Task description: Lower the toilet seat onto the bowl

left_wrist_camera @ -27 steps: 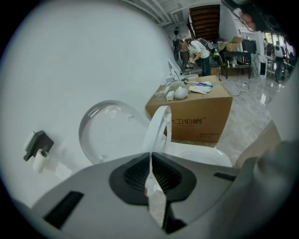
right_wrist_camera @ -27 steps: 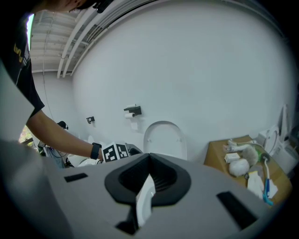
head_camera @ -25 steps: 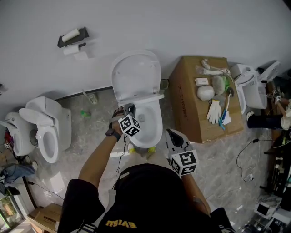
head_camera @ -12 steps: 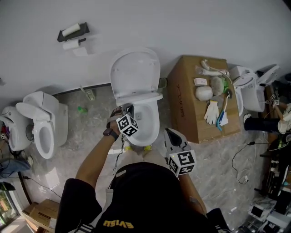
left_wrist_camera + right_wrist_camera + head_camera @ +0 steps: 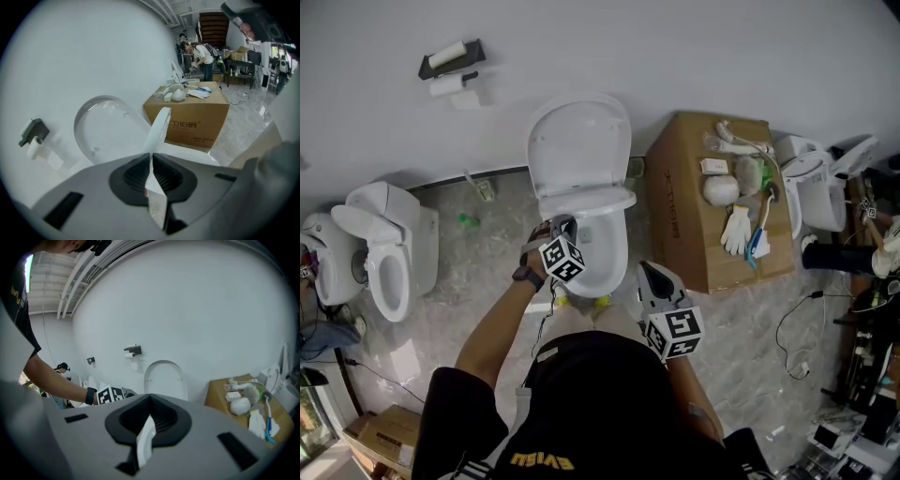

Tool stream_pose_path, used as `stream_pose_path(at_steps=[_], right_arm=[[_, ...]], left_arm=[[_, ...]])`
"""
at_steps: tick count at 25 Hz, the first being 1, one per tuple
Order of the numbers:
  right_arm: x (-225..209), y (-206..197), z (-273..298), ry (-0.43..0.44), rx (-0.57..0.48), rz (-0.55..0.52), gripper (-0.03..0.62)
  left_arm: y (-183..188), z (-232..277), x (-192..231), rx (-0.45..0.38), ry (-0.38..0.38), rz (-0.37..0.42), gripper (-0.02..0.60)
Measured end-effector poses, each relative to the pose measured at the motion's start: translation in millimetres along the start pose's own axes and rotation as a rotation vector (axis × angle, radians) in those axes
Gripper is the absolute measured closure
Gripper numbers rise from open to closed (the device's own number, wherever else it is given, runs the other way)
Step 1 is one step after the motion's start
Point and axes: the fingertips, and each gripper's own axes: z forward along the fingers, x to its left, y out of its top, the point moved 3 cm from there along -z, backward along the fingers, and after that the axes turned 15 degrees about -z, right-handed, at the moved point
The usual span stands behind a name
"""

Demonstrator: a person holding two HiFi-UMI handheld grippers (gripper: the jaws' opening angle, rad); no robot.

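Observation:
The white toilet stands at the wall with its lid (image 5: 579, 141) upright. Its seat (image 5: 591, 201) is tilted partway between the lid and the bowl (image 5: 614, 264). My left gripper (image 5: 564, 223) is shut on the seat's front left edge. In the left gripper view the thin white seat (image 5: 159, 126) runs edge-on between the black pads of the left gripper (image 5: 151, 157), with the lid (image 5: 105, 126) behind. My right gripper (image 5: 649, 272) hovers at the bowl's right front, shut and holding nothing. The right gripper (image 5: 150, 399) looks toward the lid (image 5: 164, 378).
A cardboard box (image 5: 703, 216) with gloves and cleaning items on top stands right of the toilet. Another toilet (image 5: 389, 258) sits at the left and one more (image 5: 811, 187) at the far right. A paper holder (image 5: 450, 61) hangs on the wall. Cables lie on the floor at the right.
The head view has shifted slightly. My left gripper stays on the seat edge and the seat's tilt looks almost the same. The right gripper has hardly moved.

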Motion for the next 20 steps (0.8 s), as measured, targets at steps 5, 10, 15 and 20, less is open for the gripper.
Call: stream_pose_path(at_steps=[5, 10, 15, 20], right_arm=[[0.9, 0.8, 0.9, 0.004, -0.004, 0.004, 0.602], [0.4, -1.2, 0.2, 0.011, 0.002, -0.001, 0.602], [1.0, -4.5, 1.5, 0.02, 0.013, -0.007, 0.602], [6.6, -1.9, 4.0, 0.037, 0.013, -0.022, 0.6]], left_arm=[[-3.0, -0.7, -3.7, -0.008, 0.008, -0.006, 0.554], [-8.9, -3.8, -13.1, 0.0, -0.002, -0.014, 0.554], [-17.4, -6.6, -25.9, 0.009, -0.02, -0.043, 0.554], [-20.2, -7.3, -27.6, 0.001, -0.003, -0.143, 0.545]])
